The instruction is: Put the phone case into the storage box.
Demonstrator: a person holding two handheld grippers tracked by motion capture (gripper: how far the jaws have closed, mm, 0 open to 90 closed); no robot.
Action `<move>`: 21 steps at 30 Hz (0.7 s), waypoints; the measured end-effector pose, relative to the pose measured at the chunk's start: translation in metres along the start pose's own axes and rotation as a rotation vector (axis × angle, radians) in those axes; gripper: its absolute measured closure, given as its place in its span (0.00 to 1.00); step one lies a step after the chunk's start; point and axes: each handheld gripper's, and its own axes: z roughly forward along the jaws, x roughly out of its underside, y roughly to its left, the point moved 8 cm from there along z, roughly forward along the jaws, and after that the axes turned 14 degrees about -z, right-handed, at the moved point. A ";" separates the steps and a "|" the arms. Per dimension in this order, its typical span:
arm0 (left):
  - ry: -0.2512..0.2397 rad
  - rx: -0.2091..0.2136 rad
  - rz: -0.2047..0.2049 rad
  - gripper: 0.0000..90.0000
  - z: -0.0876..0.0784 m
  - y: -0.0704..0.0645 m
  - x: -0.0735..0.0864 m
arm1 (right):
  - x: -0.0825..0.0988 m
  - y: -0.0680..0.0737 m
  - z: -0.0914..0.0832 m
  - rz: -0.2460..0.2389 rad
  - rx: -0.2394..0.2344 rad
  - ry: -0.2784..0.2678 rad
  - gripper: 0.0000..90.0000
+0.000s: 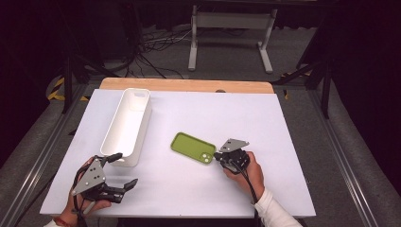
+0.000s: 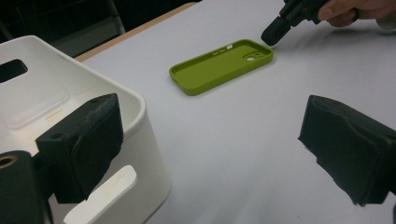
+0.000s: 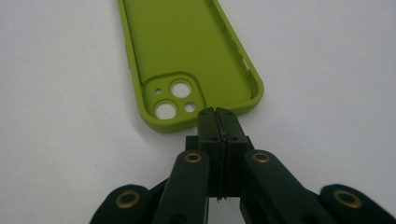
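A green phone case (image 1: 191, 147) (image 2: 219, 67) (image 3: 187, 56) lies hollow side up on the white table, with its camera holes at the end nearest my right gripper. My right gripper (image 1: 217, 156) (image 2: 273, 37) (image 3: 217, 114) is shut, jaws pressed flat together. Its tips rest against the rim at the case's camera end, and nothing is visible between them. My left gripper (image 1: 126, 168) (image 2: 210, 135) is open wide and holds nothing. It hovers at the front left, just off the near end of a long white bin (image 1: 127, 125) (image 2: 140, 121), which is empty.
The white table top (image 1: 213, 113) has a wooden strip (image 1: 187, 85) along its far edge. Beyond it, a white stand (image 1: 231, 28) and cables sit on the grey floor. Dark rails run along both sides of the table.
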 end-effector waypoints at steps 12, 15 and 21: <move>0.012 0.009 0.000 0.08 0.001 -0.001 0.001 | -0.021 0.025 0.001 -0.070 -0.072 -0.061 1.00; 0.015 0.012 0.001 0.08 0.002 -0.001 0.001 | -0.024 0.029 0.006 -0.080 -0.088 -0.057 1.00; 0.019 0.013 0.003 0.08 0.002 -0.001 0.002 | -0.034 0.035 0.011 -0.103 -0.097 -0.061 1.00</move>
